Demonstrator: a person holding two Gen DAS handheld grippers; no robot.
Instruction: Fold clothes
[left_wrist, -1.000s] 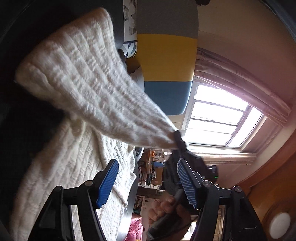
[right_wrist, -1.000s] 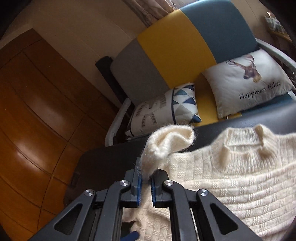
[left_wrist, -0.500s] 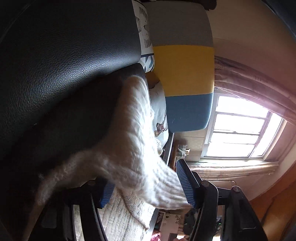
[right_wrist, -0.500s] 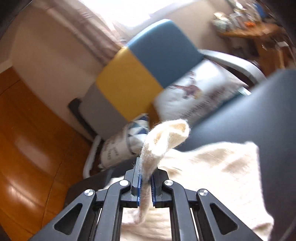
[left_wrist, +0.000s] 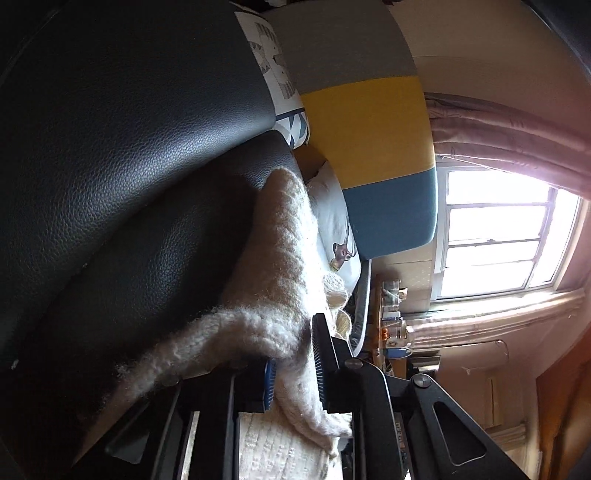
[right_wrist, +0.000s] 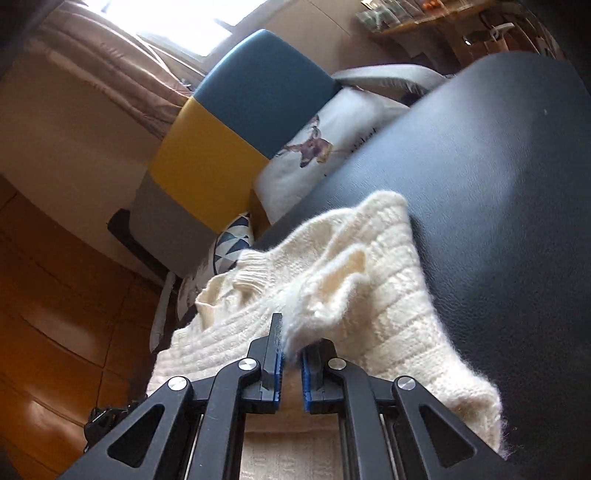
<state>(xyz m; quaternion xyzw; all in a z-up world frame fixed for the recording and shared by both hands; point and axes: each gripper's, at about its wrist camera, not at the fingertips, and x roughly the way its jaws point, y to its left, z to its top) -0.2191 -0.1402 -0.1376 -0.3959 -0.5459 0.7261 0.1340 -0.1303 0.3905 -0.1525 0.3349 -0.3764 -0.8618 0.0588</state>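
Since a second ago, I had lowered the cream sweater (right_wrist: 373, 280) onto the black surface (right_wrist: 509, 192). My right claw (right_wrist: 291, 363) clenched its fuzzy cuff; my left claw (left_wrist: 293, 373) had closed on a sleeve fold.

The sweater (right_wrist: 373, 295) is spread on the padded surface (right_wrist: 509, 192), with its collar (right_wrist: 255, 273) turned toward the far edge and a folded sleeve (right_wrist: 332, 291) laid over the body. A bunch of the knit is caught between the fingers of the right gripper (right_wrist: 291, 363) at the near side, and another fold (left_wrist: 280, 280) is held between the fingers of the left gripper (left_wrist: 293, 376). Behind the surface an armchair (right_wrist: 236, 122) is placed, with cushions (right_wrist: 314, 155) propped against its back, and a window (left_wrist: 509, 236) is seen beyond it.
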